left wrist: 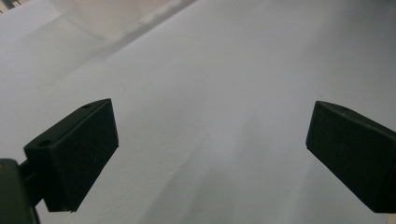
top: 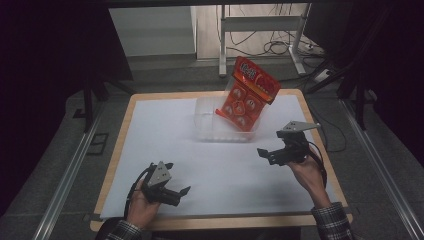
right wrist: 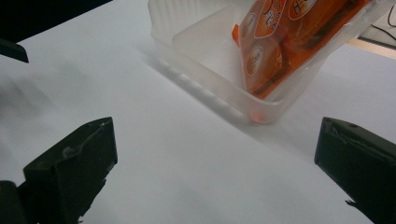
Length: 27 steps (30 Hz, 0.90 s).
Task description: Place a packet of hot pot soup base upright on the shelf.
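An orange snack bag (top: pixel 248 94) stands tilted in a clear plastic bin (top: pixel 212 129) at the table's back middle, its top leaning over the bin's right rim. The right gripper view shows the bag (right wrist: pixel 280 42) resting in the bin (right wrist: pixel 205 79) just ahead. My right gripper (top: pixel 276 146) hovers open, in front of and to the right of the bin, nothing between its jaws. My left gripper (top: pixel 176 181) is open near the front left edge, held low over the white sheet. In the left gripper view, a corner of the bin (left wrist: pixel 107 18) shows far off.
A white sheet (top: pixel 165 135) covers the wooden table (top: pixel 119 145). Behind the table stand a white desk frame (top: pixel 260 30) and cables (top: pixel 280 47) on the floor. A dark metal stand (top: pixel 90 100) rises at the left.
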Tool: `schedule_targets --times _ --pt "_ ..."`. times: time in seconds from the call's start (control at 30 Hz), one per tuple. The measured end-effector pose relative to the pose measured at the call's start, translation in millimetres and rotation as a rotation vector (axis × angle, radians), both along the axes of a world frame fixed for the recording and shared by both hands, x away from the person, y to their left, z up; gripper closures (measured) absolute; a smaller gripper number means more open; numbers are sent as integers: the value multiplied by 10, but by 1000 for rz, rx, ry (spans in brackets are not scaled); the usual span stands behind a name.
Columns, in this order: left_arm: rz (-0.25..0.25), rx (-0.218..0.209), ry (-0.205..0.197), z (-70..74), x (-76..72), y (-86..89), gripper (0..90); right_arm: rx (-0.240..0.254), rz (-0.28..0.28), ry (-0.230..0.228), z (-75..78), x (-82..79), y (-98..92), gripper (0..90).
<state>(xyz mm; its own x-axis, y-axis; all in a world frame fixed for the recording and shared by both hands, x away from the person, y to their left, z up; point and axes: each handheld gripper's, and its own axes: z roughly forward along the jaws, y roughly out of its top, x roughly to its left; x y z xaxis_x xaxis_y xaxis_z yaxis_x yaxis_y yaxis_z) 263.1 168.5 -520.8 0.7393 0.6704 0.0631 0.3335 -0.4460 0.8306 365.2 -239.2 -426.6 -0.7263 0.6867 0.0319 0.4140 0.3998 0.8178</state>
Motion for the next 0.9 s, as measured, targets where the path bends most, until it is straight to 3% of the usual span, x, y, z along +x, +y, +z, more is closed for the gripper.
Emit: schedule_targets --times 0.3,0.53,0.9 --pt "6 38 5 -5 -6 -32 17 -25 6 -3 -33 -118 -38 0" --pt "21 30 11 2 -5 -21 15 -41 3 -24 -70 -184 -69 0" --pt "23 32 12 3 -9 -27 15 -9 -5 2 -144 -246 -141 0"
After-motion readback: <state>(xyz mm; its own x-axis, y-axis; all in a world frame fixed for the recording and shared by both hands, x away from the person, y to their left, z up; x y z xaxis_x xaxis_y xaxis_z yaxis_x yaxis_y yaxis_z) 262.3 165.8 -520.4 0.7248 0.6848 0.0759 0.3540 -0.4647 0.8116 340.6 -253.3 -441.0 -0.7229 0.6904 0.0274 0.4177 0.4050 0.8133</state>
